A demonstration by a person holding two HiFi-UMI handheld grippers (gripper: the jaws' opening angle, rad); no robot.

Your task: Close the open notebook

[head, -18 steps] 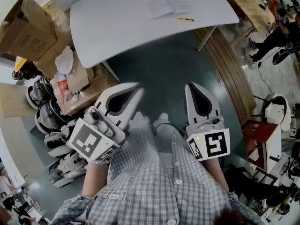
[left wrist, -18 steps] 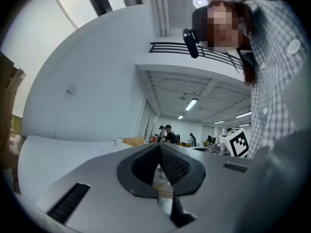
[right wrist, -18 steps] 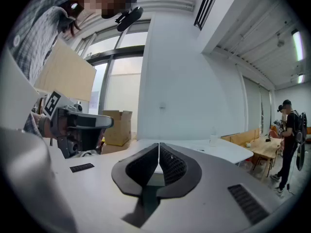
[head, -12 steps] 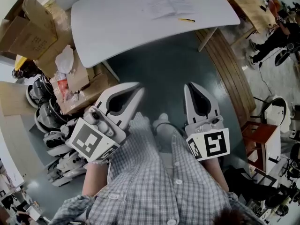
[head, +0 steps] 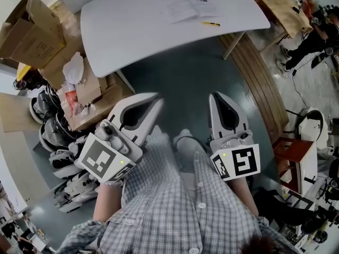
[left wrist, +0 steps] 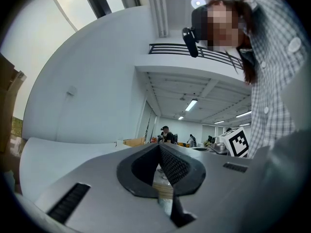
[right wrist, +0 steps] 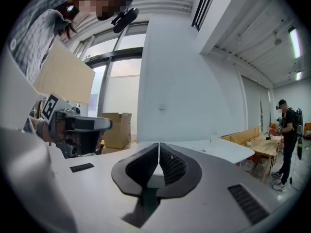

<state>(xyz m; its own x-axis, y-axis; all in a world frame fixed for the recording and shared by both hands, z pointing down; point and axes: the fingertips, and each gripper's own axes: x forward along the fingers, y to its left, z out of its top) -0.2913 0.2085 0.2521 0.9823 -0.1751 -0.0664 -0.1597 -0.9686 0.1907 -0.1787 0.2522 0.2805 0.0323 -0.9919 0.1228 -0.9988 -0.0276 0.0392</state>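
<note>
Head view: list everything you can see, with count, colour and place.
table: one, white, top centre
open notebook: one, white pages, far side of the table
pen: one, yellow, on the table by the notebook's near right corner
cardboard boxes: several, brown, left of the table
plastic bag: one, white, among the boxes
floor: dark green-grey, below the table
bystander: one, dark clothes, upper right edge
left gripper: one, white, shut, empty, lower left of centre
right gripper: one, white, shut, empty, lower right of centre
checked shirt: one, grey-white, bottom centre
</note>
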